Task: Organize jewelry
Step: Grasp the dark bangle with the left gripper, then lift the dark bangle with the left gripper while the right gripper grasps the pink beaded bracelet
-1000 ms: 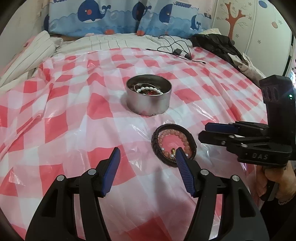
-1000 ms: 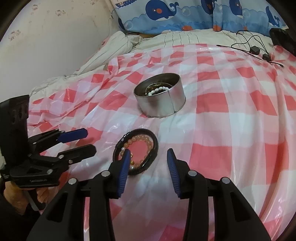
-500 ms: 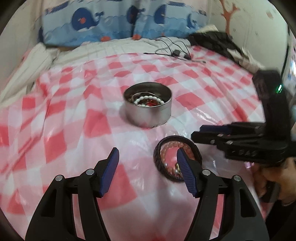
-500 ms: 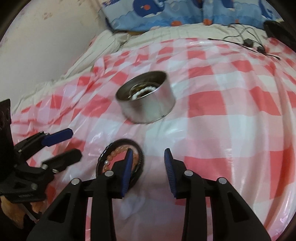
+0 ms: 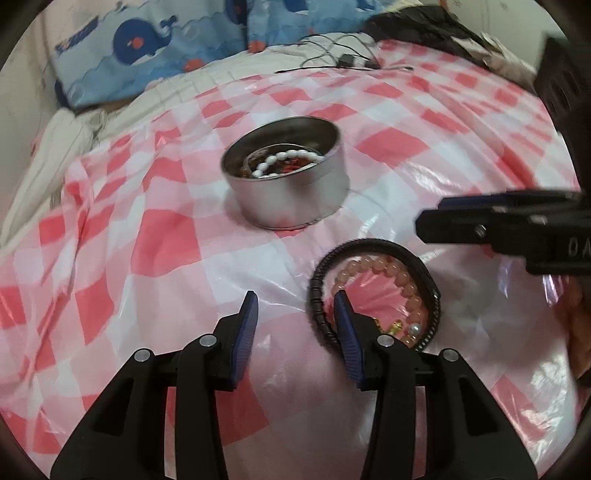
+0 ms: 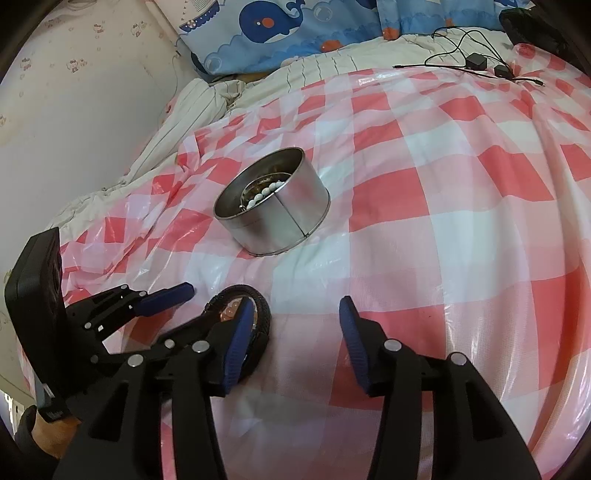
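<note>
Two whale pillows [image 6: 295, 33], charger cables [image 6: 476, 61], striped bedding [image 6: 192, 107] behind tin [image 6: 273, 210]

Open checkered sheet [image 6: 461, 229] at frame right and lower centre; metal tin [image 6: 275, 206] blocks centre, bracelets [image 5: 373, 291] and left gripper [image 6: 177, 321] crowd lower left.
</note>
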`<state>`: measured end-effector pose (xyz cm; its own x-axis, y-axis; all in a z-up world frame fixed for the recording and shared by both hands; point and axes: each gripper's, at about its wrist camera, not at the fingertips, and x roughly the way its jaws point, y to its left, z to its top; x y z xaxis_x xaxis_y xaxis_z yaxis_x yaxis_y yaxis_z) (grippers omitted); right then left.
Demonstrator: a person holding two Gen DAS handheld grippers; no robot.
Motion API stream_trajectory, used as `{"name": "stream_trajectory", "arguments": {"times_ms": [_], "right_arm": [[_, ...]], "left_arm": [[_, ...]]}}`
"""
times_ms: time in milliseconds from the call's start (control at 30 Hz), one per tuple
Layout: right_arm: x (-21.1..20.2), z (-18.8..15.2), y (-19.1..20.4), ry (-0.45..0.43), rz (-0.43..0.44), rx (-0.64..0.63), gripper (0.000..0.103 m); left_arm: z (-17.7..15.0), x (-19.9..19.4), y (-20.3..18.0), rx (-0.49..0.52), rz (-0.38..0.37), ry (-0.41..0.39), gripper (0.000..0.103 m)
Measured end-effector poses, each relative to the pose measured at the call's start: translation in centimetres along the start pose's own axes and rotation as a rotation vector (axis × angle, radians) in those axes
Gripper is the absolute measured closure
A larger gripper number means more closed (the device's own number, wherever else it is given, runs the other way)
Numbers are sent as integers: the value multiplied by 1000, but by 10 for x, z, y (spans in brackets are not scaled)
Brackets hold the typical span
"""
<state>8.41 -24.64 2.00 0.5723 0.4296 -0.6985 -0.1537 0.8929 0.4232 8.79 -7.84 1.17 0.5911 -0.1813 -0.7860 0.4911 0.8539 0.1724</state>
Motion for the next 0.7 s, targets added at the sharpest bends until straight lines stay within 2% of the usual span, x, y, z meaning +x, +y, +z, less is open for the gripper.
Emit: {"name": "stream_trajectory", "arguments": {"times_ms": [33, 67, 100, 167, 267, 433, 600, 700], "right_arm": [[1, 0, 0, 2, -1, 1, 55], [1, 0, 0, 3, -1, 1, 55], [1, -1, -1, 2, -2, 2, 55], [-1, -1, -2, -3, 0, 9, 54], [-1, -1, -5, -6, 6, 27, 54], [4, -4, 10, 19, -26, -57, 53], [14, -8, 35, 56, -57, -184, 52], [29, -13, 58, 106, -94, -299, 52]], "left_arm": [[0, 0, -4, 25, -3, 2, 91], [-1, 1, -10, 59, 12, 15, 94], [-1, -2, -12, 66, 3, 8, 95], [0, -7, -4, 6, -57, -6, 95], [-2, -22, 39, -224, -217, -66, 95], [-15, -30, 80, -420, -280, -111, 95], [-15, -34, 84, -435, -274, -125, 95], [-14, -28, 81, -411, -242, -91, 95]]}}
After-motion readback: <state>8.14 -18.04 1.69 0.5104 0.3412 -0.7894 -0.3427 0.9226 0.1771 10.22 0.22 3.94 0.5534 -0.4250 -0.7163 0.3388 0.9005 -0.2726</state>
